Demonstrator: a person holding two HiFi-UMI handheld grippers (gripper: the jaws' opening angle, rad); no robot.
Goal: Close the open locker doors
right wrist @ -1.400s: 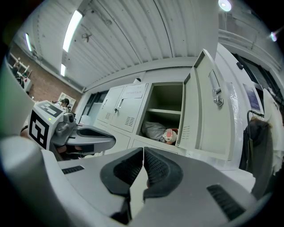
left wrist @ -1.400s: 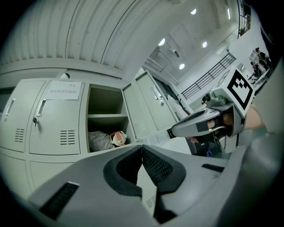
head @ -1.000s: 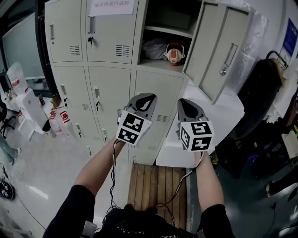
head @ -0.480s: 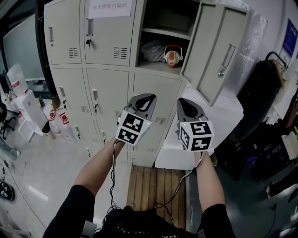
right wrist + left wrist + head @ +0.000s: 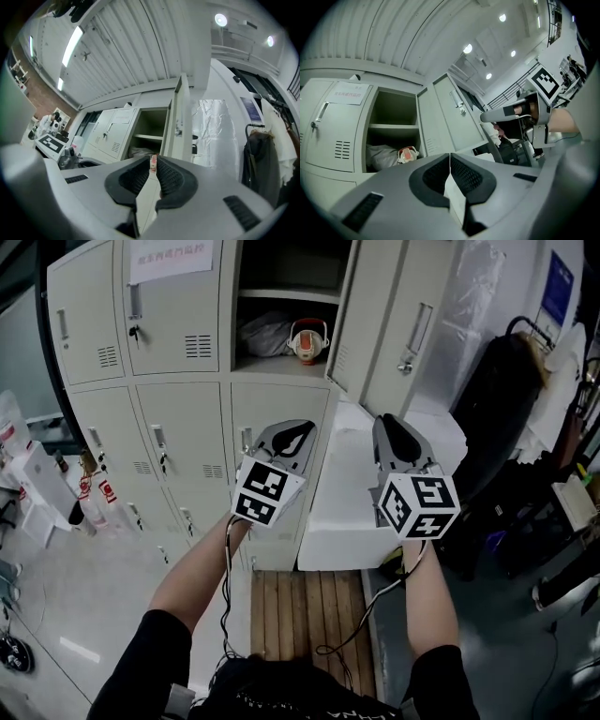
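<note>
The open locker compartment (image 5: 281, 296) is in the top row, and a grey bag (image 5: 261, 334) and an orange-and-white object (image 5: 307, 341) lie on its lower shelf. Its door (image 5: 394, 324) stands swung out to the right. My left gripper (image 5: 298, 432) is shut and empty, held in front of the closed locker under the open one. My right gripper (image 5: 389, 427) is shut and empty, below the open door and clear of it. In the left gripper view the jaws (image 5: 450, 157) meet below the compartment (image 5: 391, 122) and door (image 5: 450, 117). In the right gripper view the gripper (image 5: 153, 161) points at the door's edge (image 5: 180, 122).
Closed grey lockers (image 5: 178, 418) fill the left. A white block (image 5: 342, 521) sits low beside the lockers, under the open door, with a wooden pallet (image 5: 300, 615) in front. Dark bags and clothes (image 5: 506, 418) hang at the right. White containers (image 5: 28, 465) stand at the far left.
Both grippers have moved toward the lockers, and the right one has risen and shifted right. The head view has swung right, so the open locker now sits further left in it.
</note>
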